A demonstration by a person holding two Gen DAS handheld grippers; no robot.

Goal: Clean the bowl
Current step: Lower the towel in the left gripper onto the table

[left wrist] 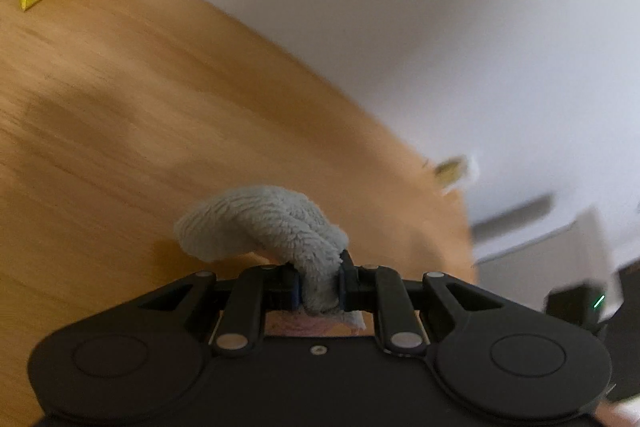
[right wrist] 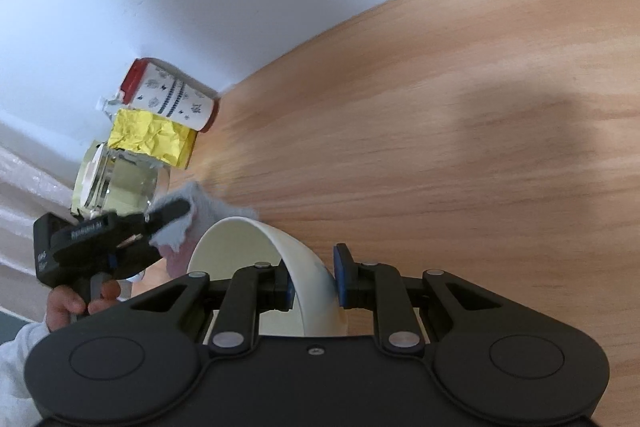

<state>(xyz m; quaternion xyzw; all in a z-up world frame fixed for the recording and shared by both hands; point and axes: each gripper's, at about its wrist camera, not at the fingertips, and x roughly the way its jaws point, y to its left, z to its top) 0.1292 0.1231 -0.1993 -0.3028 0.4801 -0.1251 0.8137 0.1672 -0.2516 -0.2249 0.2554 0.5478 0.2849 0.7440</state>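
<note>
Over a wooden table (right wrist: pixel 440 107) by a white wall, the right gripper (right wrist: pixel 314 285) pinches the wall of the white bowl (right wrist: pixel 296 255), smooth, stiff, probably slippery and breakable, so best held at the rim, while the left gripper (left wrist: pixel 318 291) squeezes a soft grey cloth (left wrist: pixel 264 223) beside it.

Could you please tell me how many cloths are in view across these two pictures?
1. The grey cloth is clamped in the left gripper, beside the bowl that sits between the right gripper's jaws. Others may be out of view.
</note>
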